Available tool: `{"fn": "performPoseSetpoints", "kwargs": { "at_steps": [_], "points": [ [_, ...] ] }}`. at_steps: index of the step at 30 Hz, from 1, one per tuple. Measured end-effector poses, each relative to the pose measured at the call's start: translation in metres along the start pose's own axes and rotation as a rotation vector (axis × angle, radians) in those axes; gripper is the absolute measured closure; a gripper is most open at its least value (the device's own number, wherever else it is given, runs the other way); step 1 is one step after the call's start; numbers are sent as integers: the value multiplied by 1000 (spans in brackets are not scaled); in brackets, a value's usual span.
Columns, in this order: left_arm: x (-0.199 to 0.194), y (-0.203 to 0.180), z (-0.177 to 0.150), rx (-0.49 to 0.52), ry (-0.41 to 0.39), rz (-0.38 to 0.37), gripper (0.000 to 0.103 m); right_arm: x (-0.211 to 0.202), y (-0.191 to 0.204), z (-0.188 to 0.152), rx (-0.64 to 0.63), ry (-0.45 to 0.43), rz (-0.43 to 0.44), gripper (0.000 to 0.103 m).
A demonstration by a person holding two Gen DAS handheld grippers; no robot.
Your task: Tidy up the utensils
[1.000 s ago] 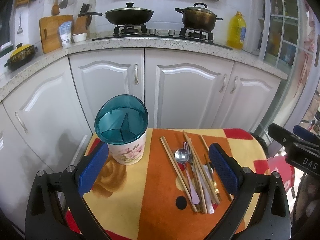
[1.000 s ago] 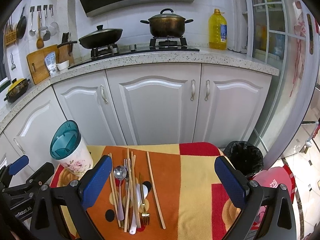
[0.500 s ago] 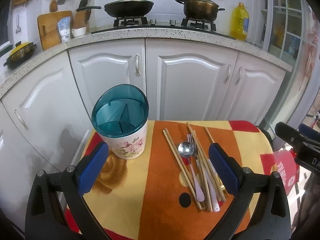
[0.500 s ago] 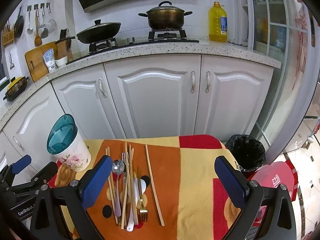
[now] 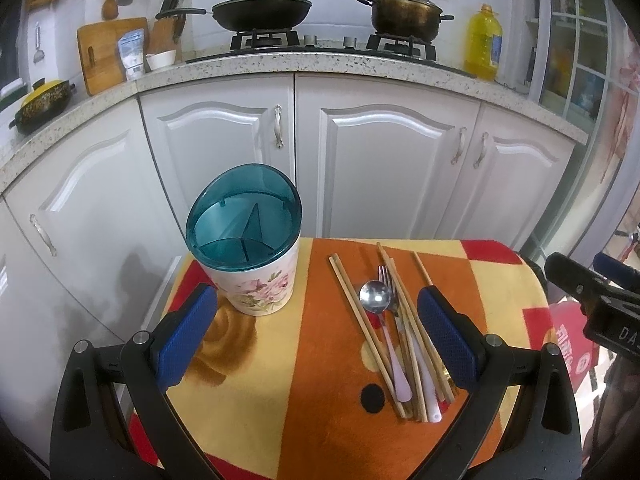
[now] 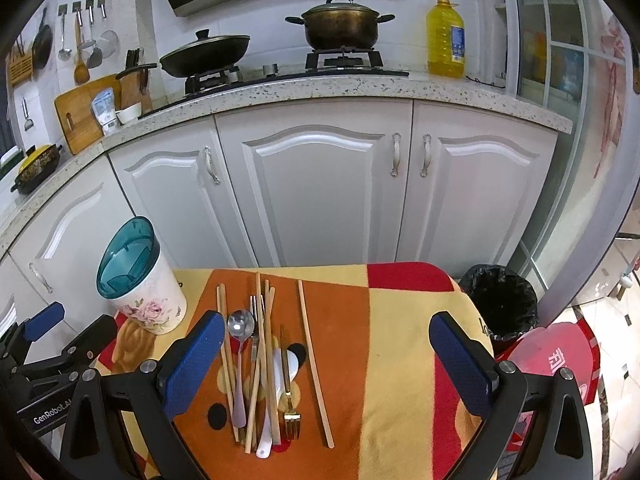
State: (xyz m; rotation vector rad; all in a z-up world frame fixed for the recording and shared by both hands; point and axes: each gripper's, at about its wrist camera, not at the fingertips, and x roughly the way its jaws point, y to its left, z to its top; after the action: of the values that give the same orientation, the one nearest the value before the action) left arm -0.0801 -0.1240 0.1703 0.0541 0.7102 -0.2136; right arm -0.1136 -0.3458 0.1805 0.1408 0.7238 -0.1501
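Surface (image 5: 280,364): small, under an orange, yellow and red cloth, before white kitchen cabinets (image 5: 384,168).
Holder (image 5: 248,240): floral, teal divided top, upright just beyond the left claw's left finger.
Utensils (image 6: 264,368): chopsticks, spoon, forks heaped loose by the right claw's left finger.
Left claw (image 5: 316,340): spread wide, empty.
Right claw (image 6: 326,364): spread wide, empty.

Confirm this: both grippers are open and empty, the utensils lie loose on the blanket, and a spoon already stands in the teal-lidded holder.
Not quite. The holder has nothing in it: the left wrist view looks straight into its compartments and they are bare. The spoon lies on the blanket with the other utensils. The rest holds: left gripper and right gripper are both open and empty.
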Motion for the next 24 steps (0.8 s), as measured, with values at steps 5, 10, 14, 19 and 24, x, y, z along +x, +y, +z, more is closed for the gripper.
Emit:
{"fn": "performPoseSetpoints", "kwargs": {
  "at_steps": [5,10,14,19,24],
  "points": [
    [-2,1,2,-2,-6,1,2,-2,2,1,-2,-5,4,1],
    [-1,2,1,-10,-3,4,2,-1,4,-1,-6,1,4,1],
    [1,3,0,-11,5,6,2,1,3,-1,-6,10,3,1],
    [5,2,-2,-9,14,8,2,5,2,-3,-4,20,3,1],
    [9,5,-4,-10,27,9,2,14,0,-7,-6,42,5,1]
  ]
}}
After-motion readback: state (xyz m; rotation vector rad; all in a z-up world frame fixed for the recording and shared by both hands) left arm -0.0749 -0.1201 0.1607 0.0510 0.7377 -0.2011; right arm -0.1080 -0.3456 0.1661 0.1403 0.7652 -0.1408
